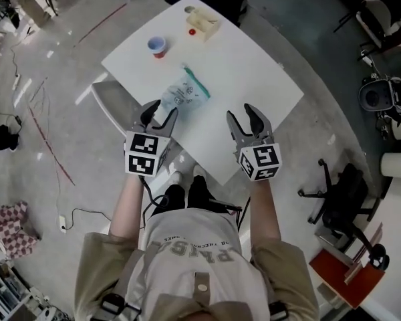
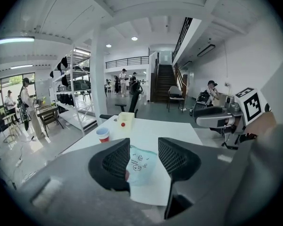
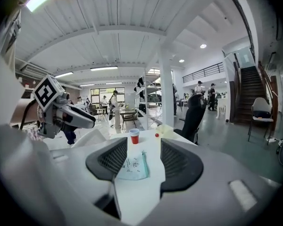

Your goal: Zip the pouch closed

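Observation:
A pale teal pouch (image 1: pixel 185 93) with a green zipper edge lies flat near the middle of the white table (image 1: pixel 254 79). My left gripper (image 1: pixel 159 116) hovers just short of the pouch's near end, jaws apart and empty. My right gripper (image 1: pixel 248 118) stands open to the right of the pouch, over bare tabletop, holding nothing. In the left gripper view the pouch (image 2: pixel 140 162) shows between the open fingers (image 2: pixel 114 163). The right gripper view frames the pouch (image 3: pixel 132 166) between its spread pads (image 3: pixel 179 163).
A red cup with a blue rim (image 1: pixel 158 46) stands at the table's far left. A cream box (image 1: pixel 204 25) with a small red ball (image 1: pixel 192 31) sits at the far edge. A grey chair (image 1: pixel 113 102) stands left of the table; black office chairs (image 1: pixel 341 199) stand on the right.

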{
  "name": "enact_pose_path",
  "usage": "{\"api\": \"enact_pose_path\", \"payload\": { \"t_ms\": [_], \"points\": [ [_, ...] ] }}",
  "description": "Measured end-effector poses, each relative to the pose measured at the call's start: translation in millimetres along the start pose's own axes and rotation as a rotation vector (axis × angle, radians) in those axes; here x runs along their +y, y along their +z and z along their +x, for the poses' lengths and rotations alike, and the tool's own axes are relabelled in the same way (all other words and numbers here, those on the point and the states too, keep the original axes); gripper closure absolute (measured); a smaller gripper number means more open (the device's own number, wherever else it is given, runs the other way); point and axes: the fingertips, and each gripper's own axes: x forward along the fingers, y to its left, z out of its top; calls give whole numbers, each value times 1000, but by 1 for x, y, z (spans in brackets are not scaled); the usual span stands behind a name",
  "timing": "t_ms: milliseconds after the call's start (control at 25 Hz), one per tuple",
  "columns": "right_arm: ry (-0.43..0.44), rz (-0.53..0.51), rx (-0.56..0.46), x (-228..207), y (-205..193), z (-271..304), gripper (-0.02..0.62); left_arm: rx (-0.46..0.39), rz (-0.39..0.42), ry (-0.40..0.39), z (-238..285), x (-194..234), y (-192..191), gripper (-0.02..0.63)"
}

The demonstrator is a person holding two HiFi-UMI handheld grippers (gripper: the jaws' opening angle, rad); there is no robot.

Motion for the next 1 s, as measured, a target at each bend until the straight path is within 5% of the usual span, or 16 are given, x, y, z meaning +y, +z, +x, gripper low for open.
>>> {"api": "enact_pose_path", "payload": {
  "t_ms": [480,720,1000],
  "points": [
    [161,-140,58,-29,0,60,399,58,73,50,48,7,6,410],
    [200,-240,102,-28,-1,93,399,120,171,8,80,27,-2,410],
    [168,-235,201,-37,-23,136,399,196,238,-79,127,49,-18,410]
  ]
}}
